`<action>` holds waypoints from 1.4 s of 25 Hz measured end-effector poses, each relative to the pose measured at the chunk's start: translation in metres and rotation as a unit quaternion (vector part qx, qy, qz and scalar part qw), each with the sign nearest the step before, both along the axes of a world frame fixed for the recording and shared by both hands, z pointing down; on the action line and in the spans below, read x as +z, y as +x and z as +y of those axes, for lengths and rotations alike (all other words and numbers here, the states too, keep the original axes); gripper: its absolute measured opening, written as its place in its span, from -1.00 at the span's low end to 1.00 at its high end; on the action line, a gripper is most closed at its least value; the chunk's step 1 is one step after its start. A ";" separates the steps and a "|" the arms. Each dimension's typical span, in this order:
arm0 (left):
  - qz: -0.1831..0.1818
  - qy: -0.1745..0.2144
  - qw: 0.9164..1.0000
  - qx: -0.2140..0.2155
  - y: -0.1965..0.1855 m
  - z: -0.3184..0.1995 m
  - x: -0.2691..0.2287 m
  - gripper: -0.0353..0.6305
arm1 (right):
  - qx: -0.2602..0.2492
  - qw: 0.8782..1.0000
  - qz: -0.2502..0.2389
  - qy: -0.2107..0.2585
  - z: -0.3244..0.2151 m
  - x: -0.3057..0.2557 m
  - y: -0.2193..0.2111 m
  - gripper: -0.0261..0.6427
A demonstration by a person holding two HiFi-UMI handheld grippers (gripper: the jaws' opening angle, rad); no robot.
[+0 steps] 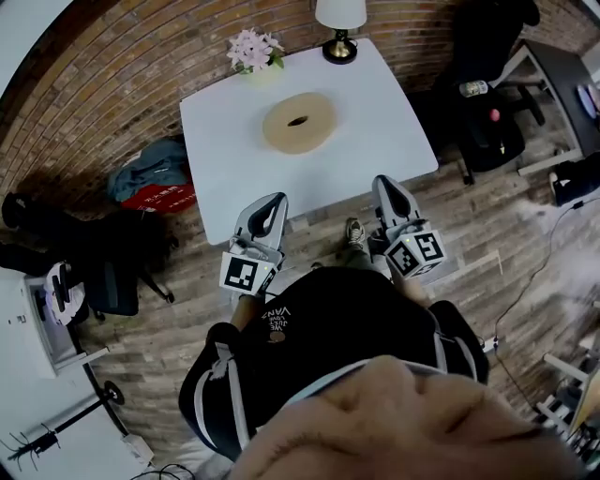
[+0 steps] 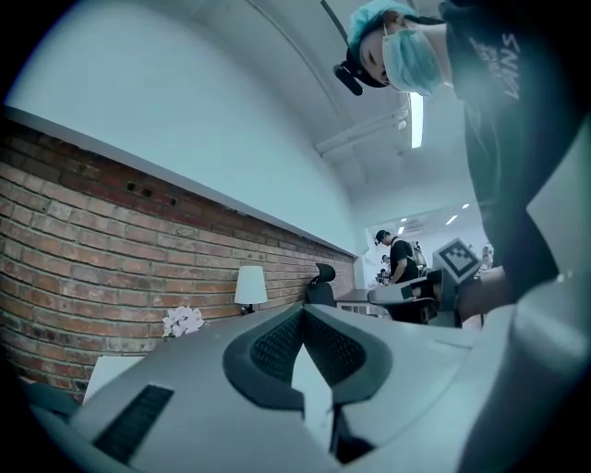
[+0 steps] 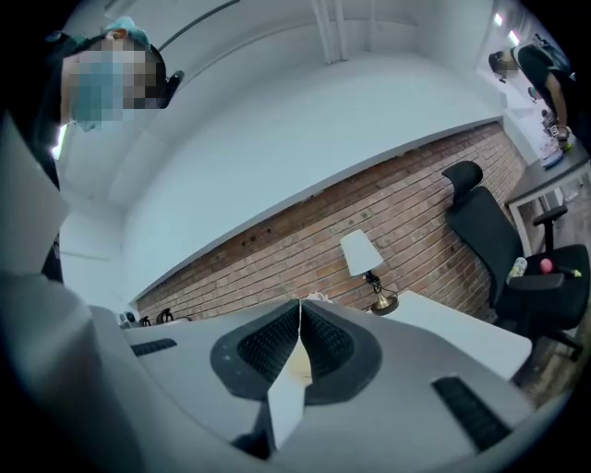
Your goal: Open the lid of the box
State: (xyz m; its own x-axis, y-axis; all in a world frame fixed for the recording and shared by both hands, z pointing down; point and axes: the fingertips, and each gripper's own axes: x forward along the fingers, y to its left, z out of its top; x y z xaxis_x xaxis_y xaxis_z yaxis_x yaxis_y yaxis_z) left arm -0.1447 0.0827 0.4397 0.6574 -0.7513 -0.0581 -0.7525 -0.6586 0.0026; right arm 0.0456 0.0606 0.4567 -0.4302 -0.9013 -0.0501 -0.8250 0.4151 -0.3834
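A round tan box (image 1: 298, 123) with a small dark hole in the middle of its lid lies on the white table (image 1: 384, 131), toward the far side. Both grippers hover over the floor at the table's near edge, close to the person's body and well short of the box. The left gripper (image 1: 273, 202) is shut with nothing in it, its jaws meeting in the left gripper view (image 2: 300, 310). The right gripper (image 1: 383, 182) is shut and empty too, its jaws pressed together in the right gripper view (image 3: 299, 305). Neither gripper view shows the box clearly.
A pot of pale pink flowers (image 1: 254, 51) and a lamp (image 1: 339, 25) stand at the table's far edge by the brick wall. A black office chair (image 1: 489, 89) is to the right, bags (image 1: 153, 178) on the floor to the left. Another person (image 2: 400, 259) stands far off.
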 end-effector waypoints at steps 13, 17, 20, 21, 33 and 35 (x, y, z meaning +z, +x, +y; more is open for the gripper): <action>-0.013 0.004 0.999 -0.037 0.039 -0.070 -0.002 -0.87 | -0.043 0.999 -0.010 -0.004 -0.087 0.000 0.032 -0.91; -0.003 -0.007 0.999 -0.052 0.052 -0.092 0.000 -0.87 | -0.059 0.998 -0.011 -0.003 -0.112 -0.001 0.046 -0.91; 0.003 -0.012 0.998 -0.064 0.064 -0.106 0.003 -0.87 | -0.073 0.997 -0.011 -0.006 -0.127 -0.001 0.056 -0.91; 0.001 -0.013 0.998 -0.069 0.067 -0.110 0.004 -0.87 | -0.079 0.997 -0.010 -0.008 -0.132 0.000 0.059 -0.91; -0.048 -0.015 0.995 -0.088 0.070 -0.141 0.033 -0.87 | -0.111 0.994 0.000 -0.025 -0.160 0.015 0.076 -0.91; -0.057 -0.021 0.995 -0.083 0.067 -0.150 0.037 -0.87 | -0.105 0.994 0.000 -0.030 -0.163 0.017 0.075 -0.91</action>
State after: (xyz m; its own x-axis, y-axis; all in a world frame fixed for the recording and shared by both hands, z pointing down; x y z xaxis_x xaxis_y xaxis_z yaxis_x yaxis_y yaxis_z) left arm -0.0773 -0.0676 0.4764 0.5252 -0.8498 0.0446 -0.8474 -0.5271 -0.0641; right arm 0.1207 -0.1025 0.4740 -0.6097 -0.7926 0.0014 -0.7225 0.5551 -0.4123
